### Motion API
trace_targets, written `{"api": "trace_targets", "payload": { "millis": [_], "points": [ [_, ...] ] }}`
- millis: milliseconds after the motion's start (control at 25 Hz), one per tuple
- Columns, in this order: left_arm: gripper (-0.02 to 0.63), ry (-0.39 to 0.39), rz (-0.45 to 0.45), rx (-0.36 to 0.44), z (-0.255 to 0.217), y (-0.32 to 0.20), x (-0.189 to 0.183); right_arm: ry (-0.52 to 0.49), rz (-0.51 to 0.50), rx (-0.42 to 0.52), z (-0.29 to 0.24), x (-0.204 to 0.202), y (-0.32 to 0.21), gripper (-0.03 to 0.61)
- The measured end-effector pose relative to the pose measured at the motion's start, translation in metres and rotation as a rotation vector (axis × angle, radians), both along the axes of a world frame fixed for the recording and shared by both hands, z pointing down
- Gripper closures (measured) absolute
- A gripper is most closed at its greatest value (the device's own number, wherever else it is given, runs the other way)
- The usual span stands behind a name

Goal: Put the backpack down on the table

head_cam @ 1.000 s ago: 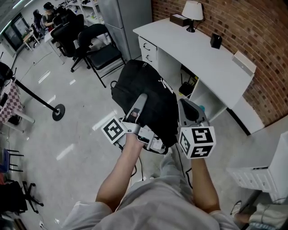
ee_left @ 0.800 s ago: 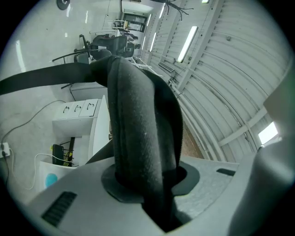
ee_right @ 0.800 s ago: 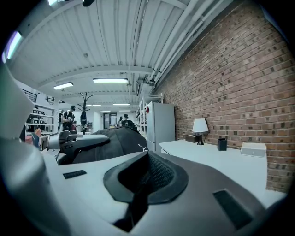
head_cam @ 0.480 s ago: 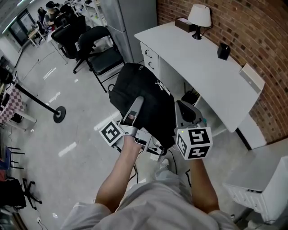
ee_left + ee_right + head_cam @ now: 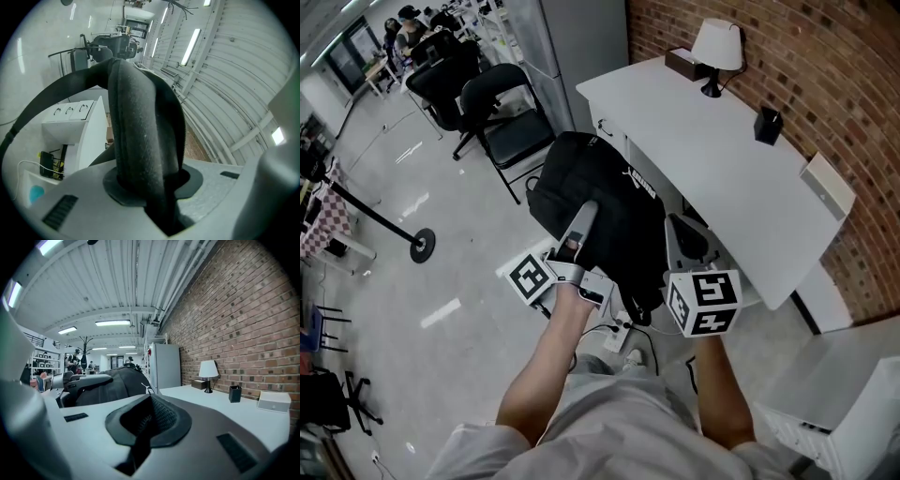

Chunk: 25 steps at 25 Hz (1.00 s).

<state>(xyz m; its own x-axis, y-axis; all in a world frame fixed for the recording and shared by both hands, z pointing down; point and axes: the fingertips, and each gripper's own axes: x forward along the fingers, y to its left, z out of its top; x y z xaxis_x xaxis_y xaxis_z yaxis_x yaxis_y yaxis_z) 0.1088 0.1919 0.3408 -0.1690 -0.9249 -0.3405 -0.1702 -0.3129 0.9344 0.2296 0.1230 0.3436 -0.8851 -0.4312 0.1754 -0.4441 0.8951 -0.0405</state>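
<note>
Left gripper (image 5: 586, 216) has its jaws clamped hard on a padded strap (image 5: 140, 140), and the black backpack (image 5: 614, 197) hangs from it in the air, just beside the near edge of the white desk (image 5: 712, 141) (not on it yet). Right gripper (image 5: 678, 230) sits at the bag's right side, jaws closed, nothing visible between them.
</note>
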Motion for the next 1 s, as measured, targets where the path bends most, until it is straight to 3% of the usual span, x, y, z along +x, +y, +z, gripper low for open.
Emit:
{"api": "trace_targets", "payload": {
  "millis": [480,1000],
  "points": [
    [0.512,-0.009,0.01,-0.022,0.012,-0.051,-0.018,-0.014,0.005,-0.003,0.007,-0.019,-0.049,0.577],
    [0.512,0.029,0.07,-0.007,0.028,-0.125,-0.112,0.016,0.077,0.012,0.018,-0.104,-0.122,0.577]
  ]
}}
